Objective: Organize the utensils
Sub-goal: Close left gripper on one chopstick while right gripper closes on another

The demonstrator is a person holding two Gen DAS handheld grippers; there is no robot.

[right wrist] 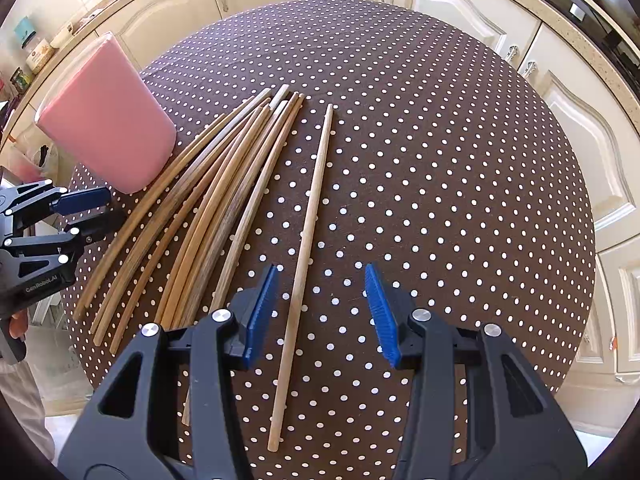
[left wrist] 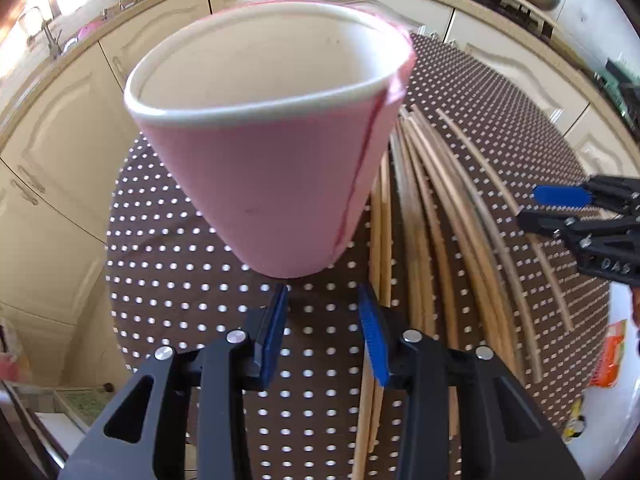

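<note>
A pink cup with a white inside stands on the brown dotted tablecloth. My left gripper hovers just in front of the cup's base, open, with nothing between its pads. Several wooden chopsticks lie fanned out to the cup's right. In the right wrist view the pink cup is at the upper left and the bundle of chopsticks beside it. One single chopstick lies apart. My right gripper hangs open above that stick's near half, its pads not touching it.
The round table's edge drops off to cream kitchen cabinets all around. The right gripper shows at the right edge of the left view, and the left gripper at the left edge of the right view. An orange packet lies below the table.
</note>
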